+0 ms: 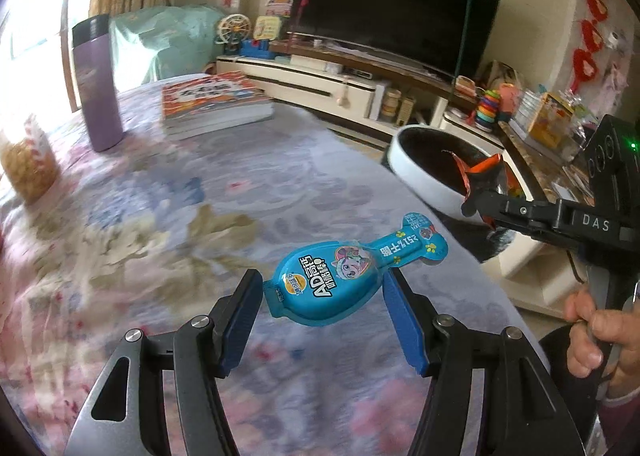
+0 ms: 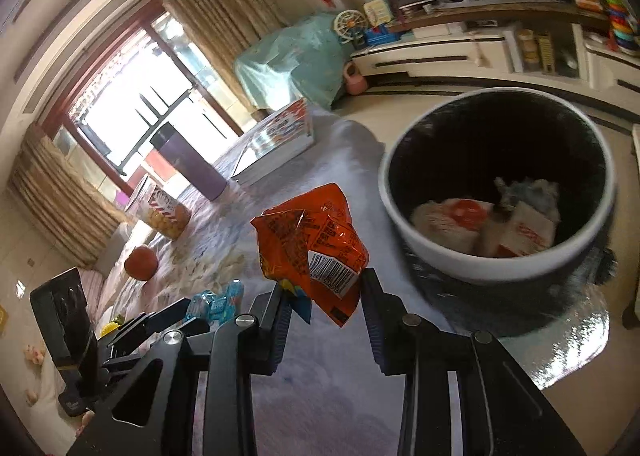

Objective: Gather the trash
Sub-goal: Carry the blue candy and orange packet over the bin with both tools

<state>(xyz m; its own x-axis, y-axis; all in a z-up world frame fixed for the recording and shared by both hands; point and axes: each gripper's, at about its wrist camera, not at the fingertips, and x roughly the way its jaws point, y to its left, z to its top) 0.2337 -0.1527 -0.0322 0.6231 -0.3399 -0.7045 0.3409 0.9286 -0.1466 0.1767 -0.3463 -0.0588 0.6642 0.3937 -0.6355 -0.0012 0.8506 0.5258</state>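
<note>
My left gripper (image 1: 322, 296) is shut on a blue spoon-shaped snack wrapper (image 1: 344, 272) and holds it above the floral tablecloth (image 1: 160, 215). My right gripper (image 2: 324, 298) is shut on a crumpled orange wrapper (image 2: 312, 240), held in the air just left of the white bin (image 2: 424, 240). The bin holds several pieces of paper trash (image 2: 480, 223). In the left wrist view the right gripper (image 1: 476, 201) holds the orange wrapper (image 1: 480, 167) at the rim of the bin (image 1: 416, 179). The blue wrapper (image 2: 218, 304) also shows in the right wrist view.
A purple flask (image 1: 100, 83), a stack of books (image 1: 212, 103) and a snack jar (image 1: 28, 163) stand on the table. An orange fruit (image 2: 140, 262) lies on it too. A TV (image 1: 396, 11) on a low cabinet (image 1: 320, 83) lies beyond.
</note>
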